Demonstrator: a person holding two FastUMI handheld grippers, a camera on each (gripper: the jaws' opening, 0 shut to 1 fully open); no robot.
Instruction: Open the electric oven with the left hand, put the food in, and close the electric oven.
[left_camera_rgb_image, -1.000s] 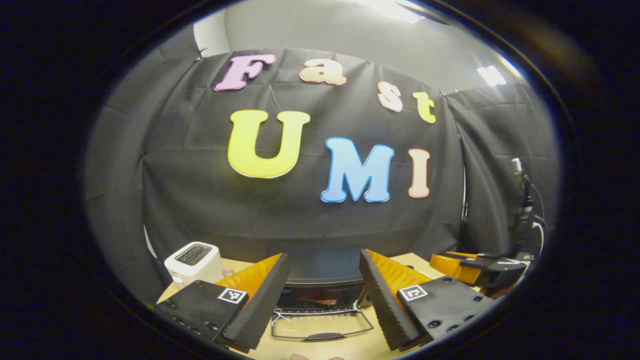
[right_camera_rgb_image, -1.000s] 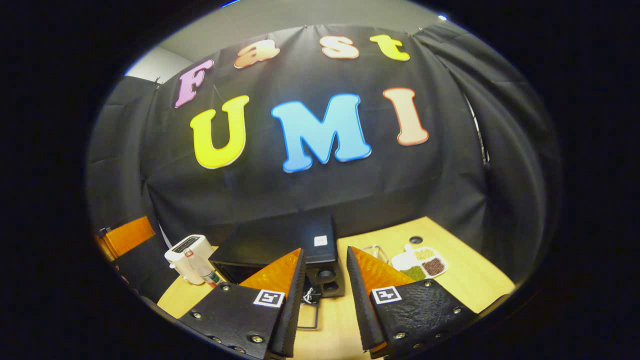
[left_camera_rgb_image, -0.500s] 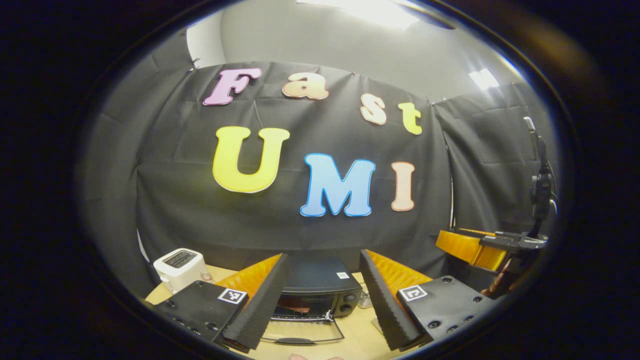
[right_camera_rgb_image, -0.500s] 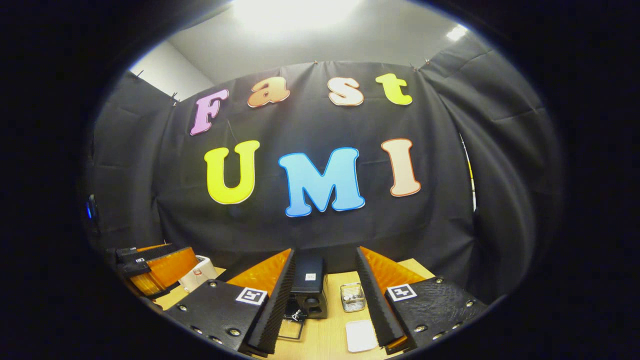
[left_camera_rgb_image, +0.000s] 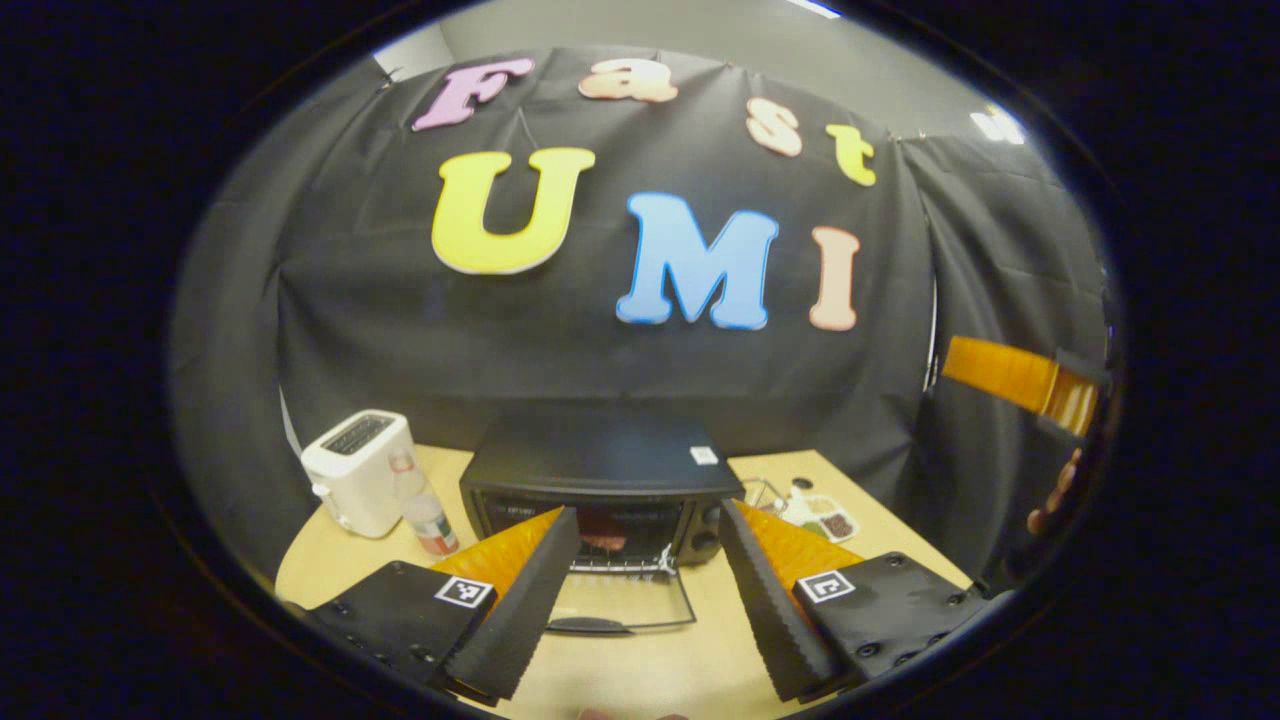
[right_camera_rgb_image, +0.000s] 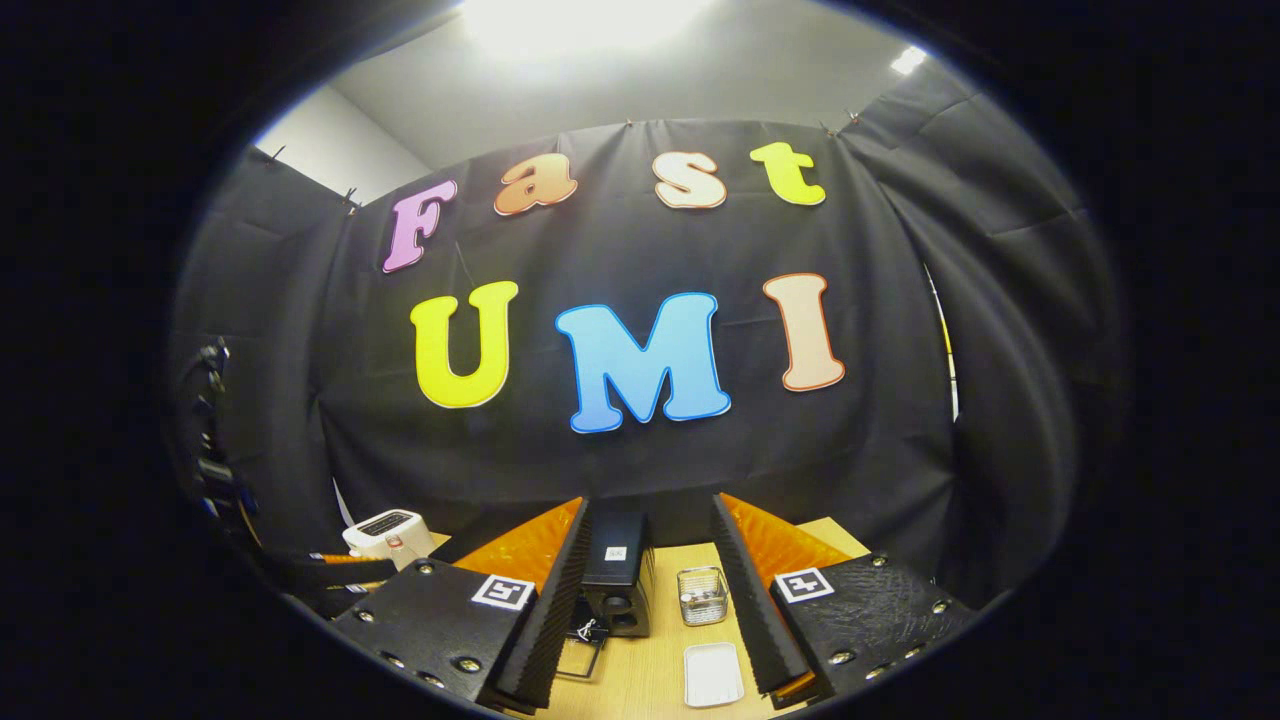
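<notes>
Black cloth walls close off the booth behind a light wooden table (left_camera_rgb_image: 330, 560). At the table's back stands the black box-shaped electric oven (left_camera_rgb_image: 600, 470), its glass door (left_camera_rgb_image: 620, 600) folded down flat; reddish food (left_camera_rgb_image: 603, 540) lies inside on the rack. Just left of it stand a white toaster (left_camera_rgb_image: 357, 470) and a small bottle (left_camera_rgb_image: 428, 515). Both the left hand-held gripper (left_camera_rgb_image: 645, 600) and the right hand-held gripper (right_camera_rgb_image: 650, 605) hang above the table, fingers spread, holding nothing. A small white tray (right_camera_rgb_image: 713, 673) lies below the right one.
</notes>
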